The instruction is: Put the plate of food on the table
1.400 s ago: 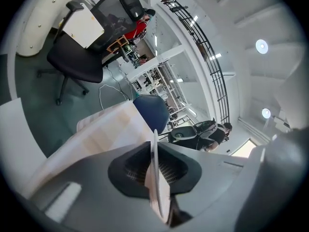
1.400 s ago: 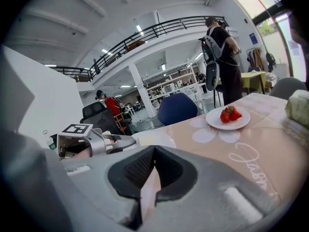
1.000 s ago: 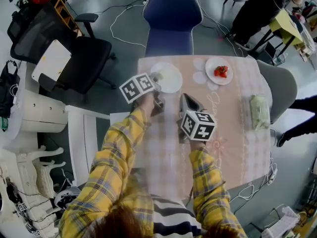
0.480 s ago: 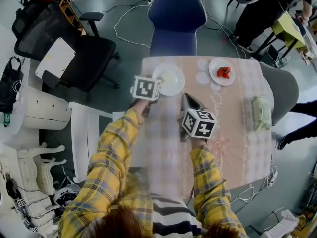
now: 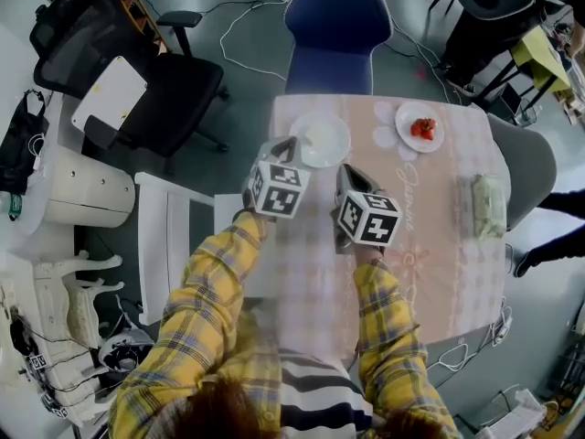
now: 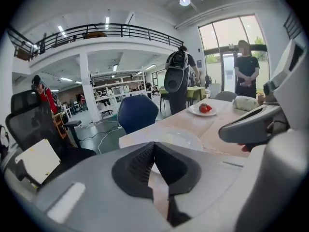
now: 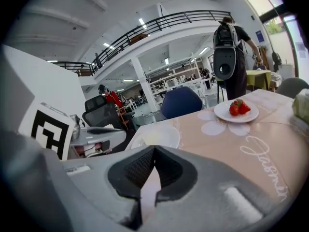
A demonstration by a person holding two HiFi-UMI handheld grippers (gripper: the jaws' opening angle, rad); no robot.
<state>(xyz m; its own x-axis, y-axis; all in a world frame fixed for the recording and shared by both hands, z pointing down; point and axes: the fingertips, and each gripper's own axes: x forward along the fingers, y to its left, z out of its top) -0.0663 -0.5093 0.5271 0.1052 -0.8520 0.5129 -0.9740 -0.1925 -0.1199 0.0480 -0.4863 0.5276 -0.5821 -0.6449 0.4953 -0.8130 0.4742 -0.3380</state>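
Note:
A white plate (image 5: pixel 321 140) holding a pale food lies at the far left of the pink-clothed table (image 5: pixel 430 254). A second plate, with strawberries (image 5: pixel 421 128), sits at the far right. My left gripper (image 5: pixel 284 151) hovers just short of the white plate's near rim, shut, with nothing between its jaws. My right gripper (image 5: pixel 348 179) is beside it over the cloth, shut and empty too. In the left gripper view the white plate (image 6: pixel 177 137) lies just past the left gripper (image 6: pixel 154 148). In the right gripper view the right gripper (image 7: pixel 153 151) points past the white plate (image 7: pixel 155 137) and the strawberries (image 7: pixel 237 108).
A blue chair (image 5: pixel 334 26) stands at the table's far side, a grey chair (image 5: pixel 530 163) at its right. A pale green bundle (image 5: pixel 489 206) lies near the right edge. A black office chair (image 5: pixel 174 90) and white furniture (image 5: pixel 164 245) stand to the left. People stand beyond the table (image 6: pixel 177 81).
My left gripper has drawn back from the white plate's rim toward me and turned its cube upward. The plate stays on the table. The right gripper has hardly moved.

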